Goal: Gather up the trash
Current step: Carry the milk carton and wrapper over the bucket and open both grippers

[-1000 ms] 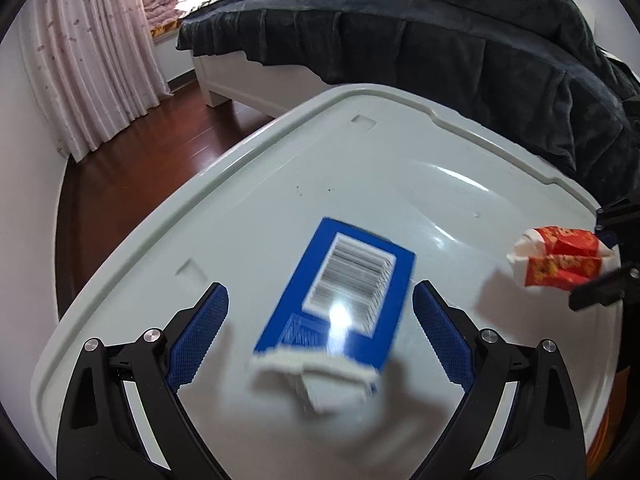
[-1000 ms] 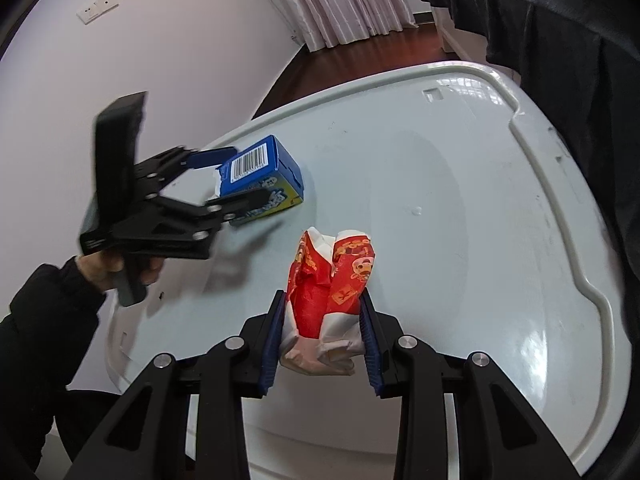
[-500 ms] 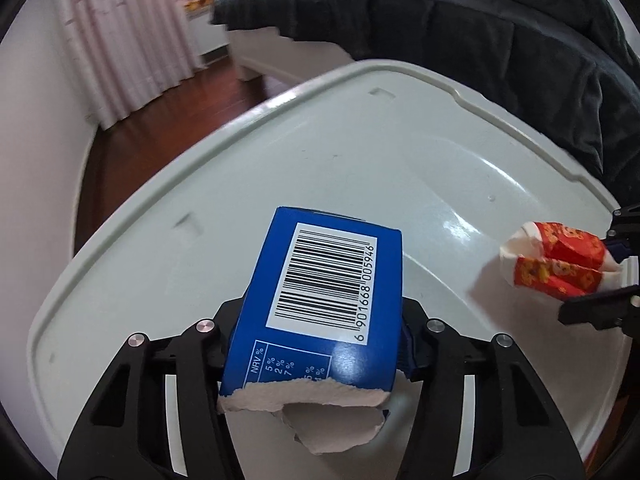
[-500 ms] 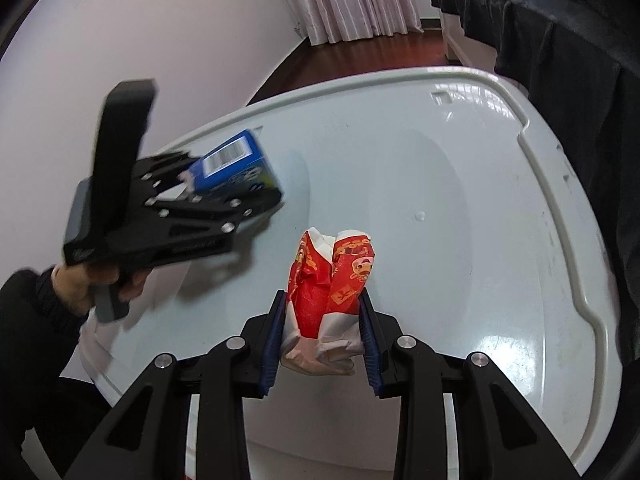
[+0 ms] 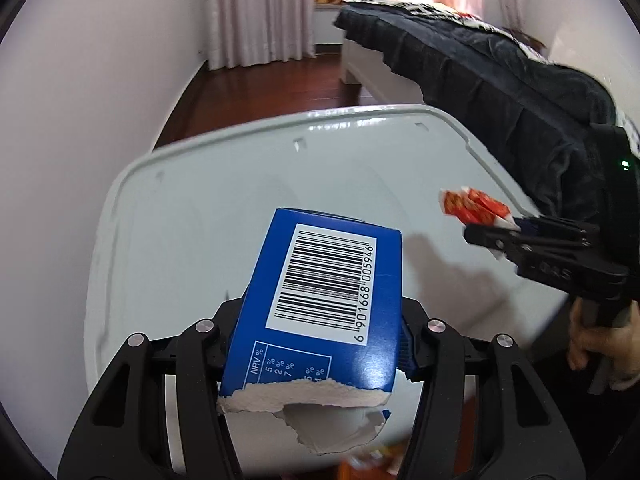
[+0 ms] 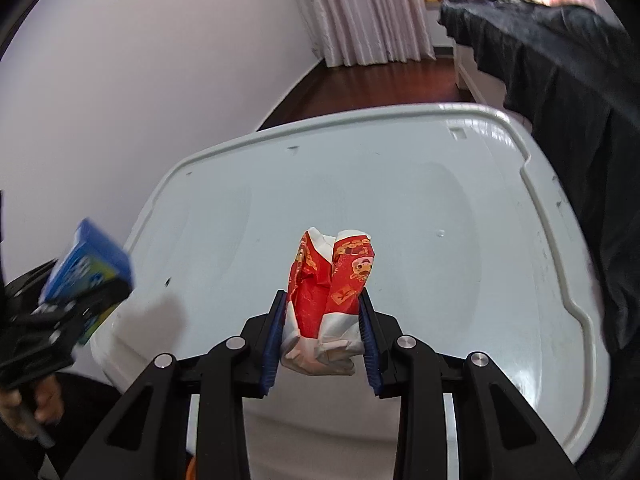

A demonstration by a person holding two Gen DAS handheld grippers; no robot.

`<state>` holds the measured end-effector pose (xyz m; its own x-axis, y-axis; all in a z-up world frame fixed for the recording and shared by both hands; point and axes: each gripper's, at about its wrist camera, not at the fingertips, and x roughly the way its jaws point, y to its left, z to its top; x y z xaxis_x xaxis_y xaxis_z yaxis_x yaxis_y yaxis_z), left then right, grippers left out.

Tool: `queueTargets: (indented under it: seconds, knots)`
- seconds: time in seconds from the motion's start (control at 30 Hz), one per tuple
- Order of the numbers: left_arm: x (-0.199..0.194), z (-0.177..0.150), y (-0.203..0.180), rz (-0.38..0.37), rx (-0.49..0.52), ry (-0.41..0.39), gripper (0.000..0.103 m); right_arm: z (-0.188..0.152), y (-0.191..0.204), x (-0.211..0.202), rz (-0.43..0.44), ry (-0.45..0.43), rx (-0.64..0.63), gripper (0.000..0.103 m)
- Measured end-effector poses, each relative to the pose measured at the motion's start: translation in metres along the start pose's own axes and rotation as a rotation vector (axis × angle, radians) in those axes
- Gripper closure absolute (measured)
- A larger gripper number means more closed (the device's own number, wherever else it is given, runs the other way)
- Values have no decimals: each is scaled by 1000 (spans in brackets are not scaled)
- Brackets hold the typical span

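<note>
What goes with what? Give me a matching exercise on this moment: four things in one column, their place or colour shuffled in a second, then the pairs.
Things:
1. blue carton
2. red wrapper
3. white lid
4. dark blanket

Place or colour:
A. draped over the bed
B. clamped in the right tongs
C. clamped in the left tongs
D. glossy surface beneath both tongs

Pairs: 1-C, 2-B, 3-D, 4-A

Count: one torn blue box (image 5: 320, 304) with barcode, one crumpled red-and-white wrapper (image 6: 330, 292), two grippers, left gripper (image 5: 320, 344) and right gripper (image 6: 322, 338), each with two fingers (image 6: 272, 340), one white surface (image 6: 400, 208), one bed (image 5: 500, 68).
</note>
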<state>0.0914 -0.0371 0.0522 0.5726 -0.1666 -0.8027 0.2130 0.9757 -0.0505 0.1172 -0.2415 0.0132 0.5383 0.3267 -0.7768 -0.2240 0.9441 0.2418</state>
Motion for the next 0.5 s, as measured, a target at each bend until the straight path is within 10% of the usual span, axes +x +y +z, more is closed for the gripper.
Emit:
queueTargets:
  seconds: [0.5]
  knots:
    - [-61, -100, -32, -24, -112, -16, 48, -113, 61, -116, 29, -55, -1, 66]
